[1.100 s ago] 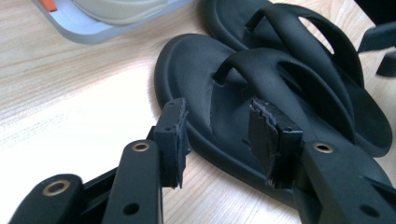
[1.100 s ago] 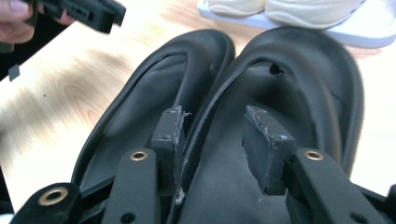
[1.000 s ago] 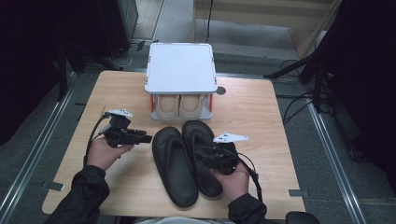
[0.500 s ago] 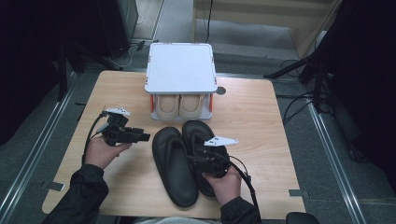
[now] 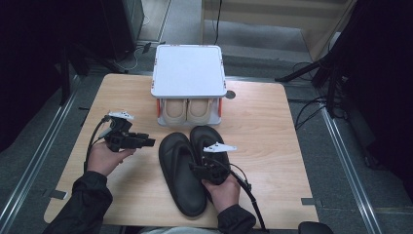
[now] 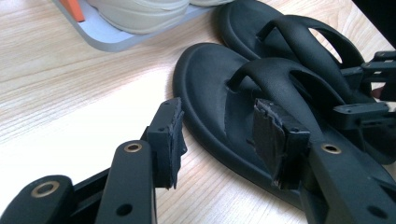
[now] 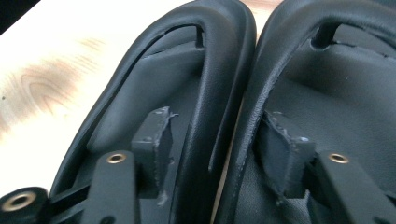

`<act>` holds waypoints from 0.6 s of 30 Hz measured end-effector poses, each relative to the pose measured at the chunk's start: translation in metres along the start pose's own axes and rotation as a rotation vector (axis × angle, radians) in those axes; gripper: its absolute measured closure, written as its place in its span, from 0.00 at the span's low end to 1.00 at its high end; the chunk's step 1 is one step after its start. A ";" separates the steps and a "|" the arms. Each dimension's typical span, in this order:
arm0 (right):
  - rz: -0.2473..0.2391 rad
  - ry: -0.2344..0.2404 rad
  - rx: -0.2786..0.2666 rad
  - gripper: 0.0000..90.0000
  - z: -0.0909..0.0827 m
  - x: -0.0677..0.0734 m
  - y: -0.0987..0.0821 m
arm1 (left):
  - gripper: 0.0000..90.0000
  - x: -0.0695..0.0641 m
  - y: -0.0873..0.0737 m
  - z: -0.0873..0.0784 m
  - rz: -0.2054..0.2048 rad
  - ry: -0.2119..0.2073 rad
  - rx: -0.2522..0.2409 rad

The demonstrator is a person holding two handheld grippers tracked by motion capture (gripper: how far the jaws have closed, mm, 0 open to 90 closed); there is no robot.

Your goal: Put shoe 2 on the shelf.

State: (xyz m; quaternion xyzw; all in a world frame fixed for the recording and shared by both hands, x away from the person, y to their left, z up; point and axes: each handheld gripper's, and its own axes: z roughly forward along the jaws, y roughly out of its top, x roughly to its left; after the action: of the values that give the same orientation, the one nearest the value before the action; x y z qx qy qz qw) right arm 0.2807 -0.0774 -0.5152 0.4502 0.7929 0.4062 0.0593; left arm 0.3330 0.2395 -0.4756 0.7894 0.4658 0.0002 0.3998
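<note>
My right gripper (image 5: 200,168) sits low over the pair of black flip-flops (image 5: 195,168), its jaws spread and just now widening. In the right gripper view one pad (image 7: 154,135) is inside the left flip-flop (image 7: 154,88), the other pad (image 7: 285,154) inside the right flip-flop (image 7: 336,107), so the two touching inner edges lie between them, not yet pinched. I judge the step to be gripping both sandals at once by those inner rims. To do it well I should settle the pads deeper, level with the footbeds, and close evenly so neither rim slips out.

My left gripper (image 5: 146,142) hangs apart to the left, jaws spread and empty, aimed at the sandals. The flip-flops lie side by side on the wooden table (image 5: 272,122), toes just in front of the small shoe rack (image 5: 189,73), where beige shoes (image 5: 187,109) fill the lower shelf.
</note>
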 end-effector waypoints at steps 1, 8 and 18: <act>0.009 -0.001 0.001 0.54 0.001 0.000 0.000 | 0.59 0.001 0.000 0.000 -0.003 0.003 -0.003; 0.046 -0.019 -0.001 0.64 0.004 0.000 0.001 | 0.61 0.003 0.000 -0.003 -0.006 0.002 -0.011; 0.105 -0.030 0.015 0.80 0.002 -0.003 0.002 | 0.63 0.002 0.000 -0.002 -0.006 -0.012 -0.007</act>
State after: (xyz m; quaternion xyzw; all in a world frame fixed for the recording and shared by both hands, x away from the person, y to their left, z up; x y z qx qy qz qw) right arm 0.2850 -0.0774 -0.5159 0.4976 0.7704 0.3959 0.0465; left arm 0.3330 0.2420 -0.4749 0.7867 0.4657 -0.0041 0.4052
